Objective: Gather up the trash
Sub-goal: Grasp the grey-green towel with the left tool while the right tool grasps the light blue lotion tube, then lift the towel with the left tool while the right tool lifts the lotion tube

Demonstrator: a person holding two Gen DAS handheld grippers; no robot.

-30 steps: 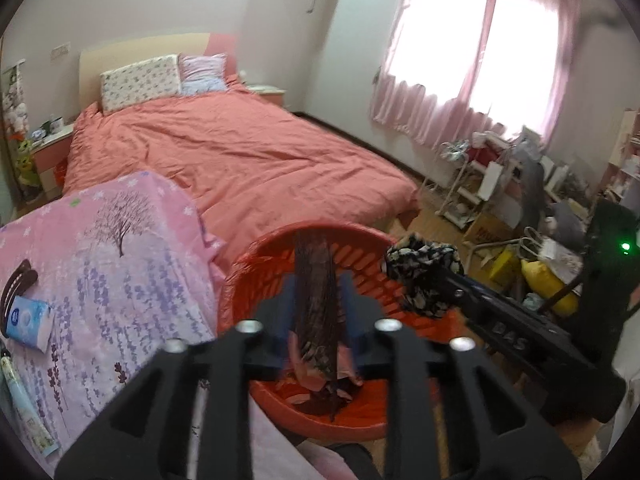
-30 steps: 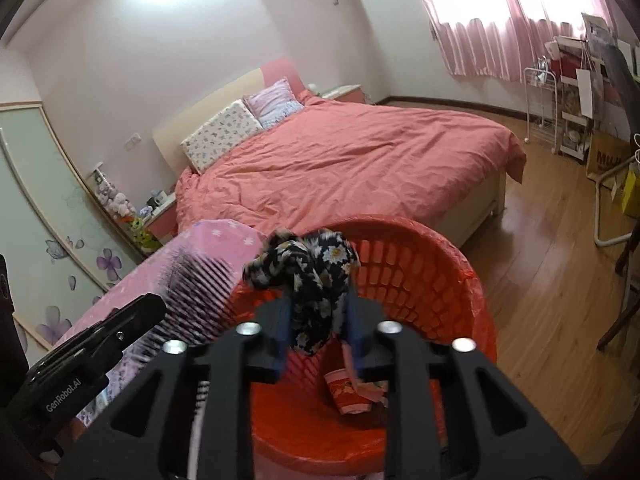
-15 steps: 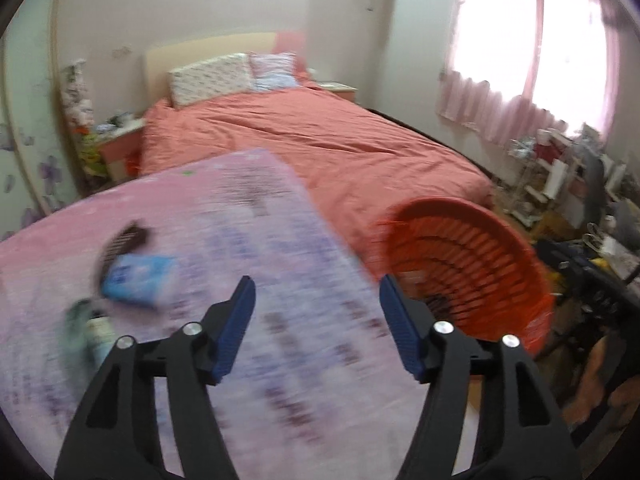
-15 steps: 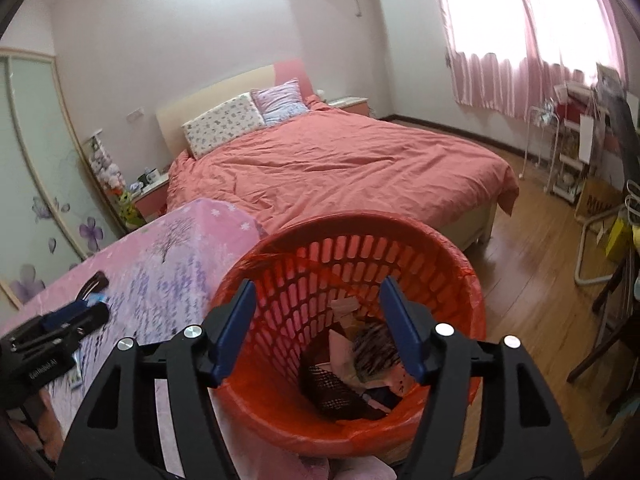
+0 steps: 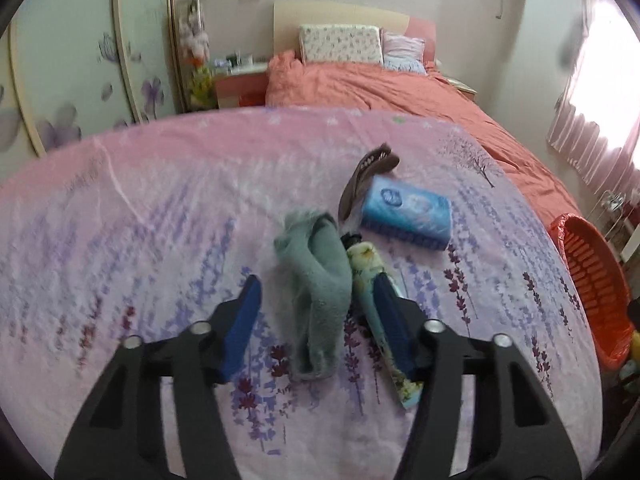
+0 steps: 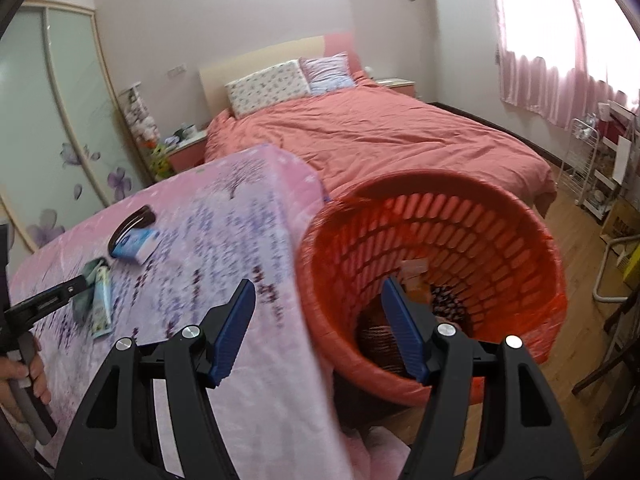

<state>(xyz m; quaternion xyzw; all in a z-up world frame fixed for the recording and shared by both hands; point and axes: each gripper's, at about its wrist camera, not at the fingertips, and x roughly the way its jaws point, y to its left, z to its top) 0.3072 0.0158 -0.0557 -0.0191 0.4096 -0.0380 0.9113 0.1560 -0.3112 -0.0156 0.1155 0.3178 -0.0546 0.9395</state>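
A bedroom with a salmon-covered bed (image 5: 384,88) lies behind the surface (image 5: 160,220), which is draped in a pink cloth printed with purple flowers. My left claw (image 5: 316,300) hangs spread wide and empty over a small cluster of things there: a grey-green sock (image 5: 320,276) sits between its blue pads, and a floral tube (image 5: 370,280) lies touching the sock's right side, passing under the right pad. Just beyond them rest a blue tissue pack (image 5: 406,216) and a dark brown curved strip (image 5: 362,178), the strip touching the pack's left edge. My right claw (image 6: 318,330) is also spread and holds nothing, hovering where the surface's edge meets the orange basket (image 6: 500,216). The basket stands on the floor against the surface, with scraps of trash (image 6: 420,292) lying at its bottom.
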